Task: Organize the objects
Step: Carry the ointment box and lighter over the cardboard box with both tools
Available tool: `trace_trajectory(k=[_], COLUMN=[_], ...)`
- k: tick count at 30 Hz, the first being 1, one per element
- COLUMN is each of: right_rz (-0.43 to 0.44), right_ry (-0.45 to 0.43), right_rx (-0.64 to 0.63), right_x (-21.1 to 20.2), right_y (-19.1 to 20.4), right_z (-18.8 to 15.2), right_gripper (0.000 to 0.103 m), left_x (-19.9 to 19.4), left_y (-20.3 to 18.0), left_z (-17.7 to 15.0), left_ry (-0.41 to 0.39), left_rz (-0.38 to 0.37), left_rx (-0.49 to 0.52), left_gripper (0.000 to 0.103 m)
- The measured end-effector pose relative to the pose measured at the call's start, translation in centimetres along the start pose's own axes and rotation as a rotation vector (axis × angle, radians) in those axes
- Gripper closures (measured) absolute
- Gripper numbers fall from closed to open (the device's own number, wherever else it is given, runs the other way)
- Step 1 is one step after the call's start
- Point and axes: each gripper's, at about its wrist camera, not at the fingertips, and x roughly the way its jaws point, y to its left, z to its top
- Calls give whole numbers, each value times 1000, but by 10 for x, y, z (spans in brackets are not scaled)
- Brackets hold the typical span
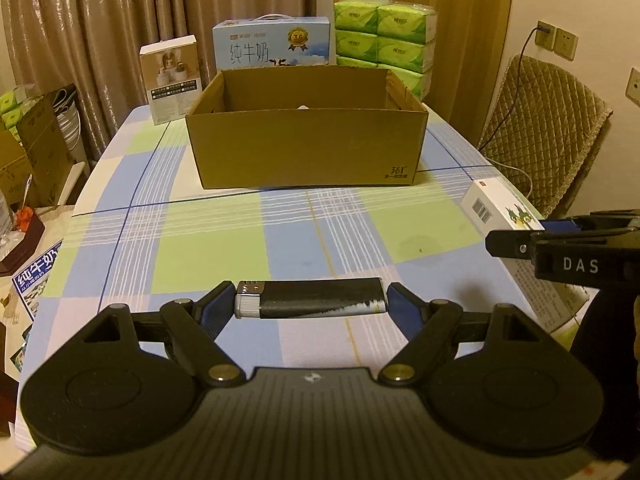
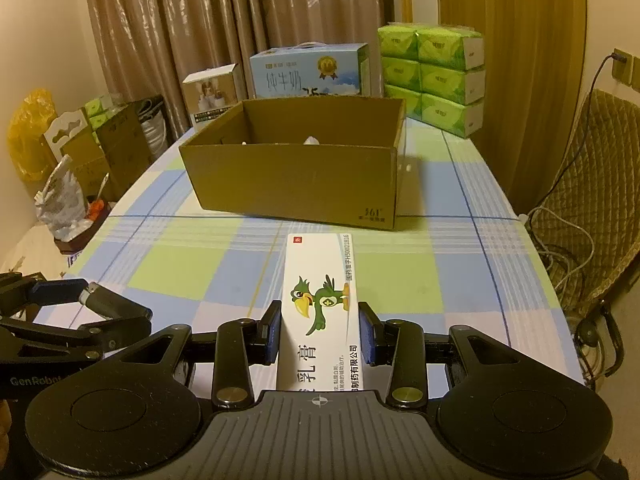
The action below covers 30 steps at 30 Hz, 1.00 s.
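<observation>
Left wrist view: the left gripper (image 1: pixel 310 300) pinches a lighter (image 1: pixel 310 299) endwise above the table (image 1: pixel 200 240); such a narrow hold might slip short of the cardboard box (image 1: pixel 306 148). Right wrist view: the right gripper (image 2: pixel 320 332) clamps a medicine carton (image 2: pixel 320 304), which could tilt and strike the box's near wall.

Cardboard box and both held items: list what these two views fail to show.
- Contents of the cardboard box: in both views its front wall hides all but a white tip.
- Near end of the medicine box: right wrist view, hidden behind the right gripper body.
- Lighter underside: left wrist view, faces away; held in the left gripper.
- Small print on the medicine box: too small.
</observation>
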Motion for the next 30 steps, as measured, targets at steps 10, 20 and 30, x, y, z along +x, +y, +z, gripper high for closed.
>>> trace_trajectory(k=[10,20,30], right_rz=[-1,-7,1], right_ry=[-18,-18,-37], right_rx=[7,6,14], right_x=[-7,-9,-10], right_y=[-4,-12,-23], right_z=[6,17,45], right_gripper=[68,68,68], left_x=[-3,-3,-4], left_y=[-7,-10,0], left_z=[6,16,42], left_ry=[1,3,-15], left_rz=[-7,-16,-19], left_rx=[7,22,17], left_gripper=[24,24,24])
